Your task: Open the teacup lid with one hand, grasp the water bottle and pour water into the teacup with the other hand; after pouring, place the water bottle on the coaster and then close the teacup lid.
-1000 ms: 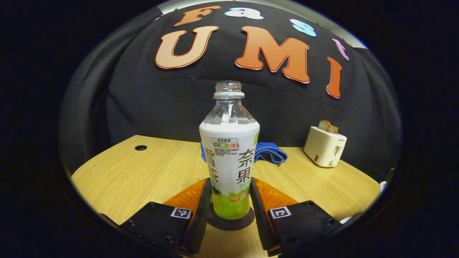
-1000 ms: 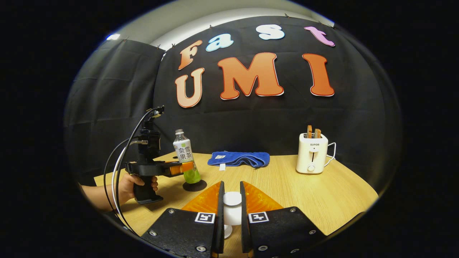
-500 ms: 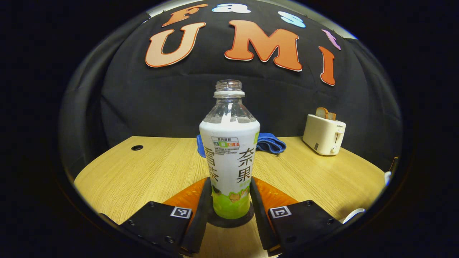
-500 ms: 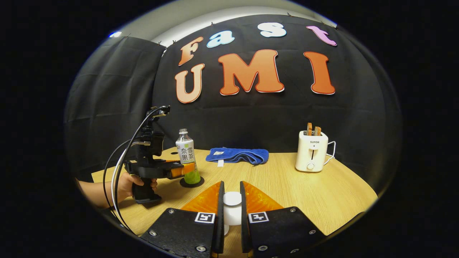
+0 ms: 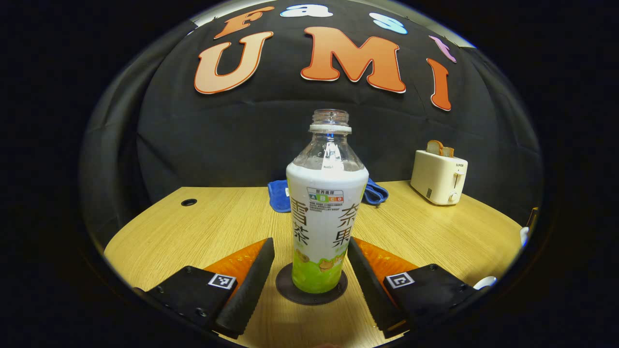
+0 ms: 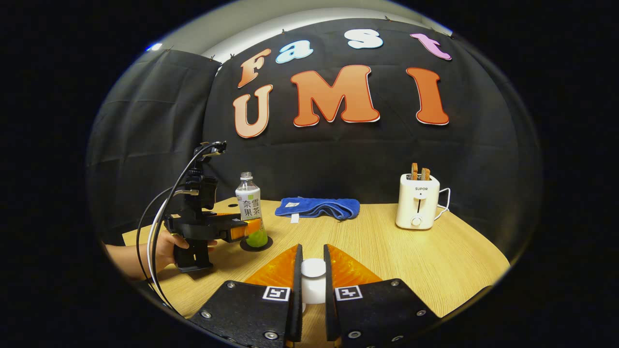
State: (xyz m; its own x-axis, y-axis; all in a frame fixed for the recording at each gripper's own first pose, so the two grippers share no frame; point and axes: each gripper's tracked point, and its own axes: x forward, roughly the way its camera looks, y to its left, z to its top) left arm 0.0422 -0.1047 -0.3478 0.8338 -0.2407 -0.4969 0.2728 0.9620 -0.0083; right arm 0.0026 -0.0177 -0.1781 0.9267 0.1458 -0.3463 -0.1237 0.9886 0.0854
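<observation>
The uncapped water bottle [image 5: 326, 212], white-labelled with green liquid at the bottom, stands upright on the dark round coaster [image 5: 285, 290]. My left gripper [image 5: 309, 244] is open, one finger on each side of the bottle with a gap to it. In the right gripper view the bottle [image 6: 249, 205] and coaster [image 6: 256, 244] sit at the left, with the left gripper [image 6: 242, 231] held by a hand [image 6: 167, 246]. My right gripper [image 6: 312, 251] is shut on the white knob of the teacup lid [image 6: 313, 275]. A white curved edge [image 5: 483, 282], perhaps the teacup, peeks in at the lower right.
A folded blue towel [image 6: 316, 208] lies at the back of the wooden table [image 6: 435, 261]. A white toaster [image 6: 418, 200] with bread slices stands at the back right. A cable hole [image 5: 188, 202] is in the table's far left corner.
My left gripper has opened and let go of the bottle, which now stands on the coaster. The right gripper has kept its hold on the lid and barely moved.
</observation>
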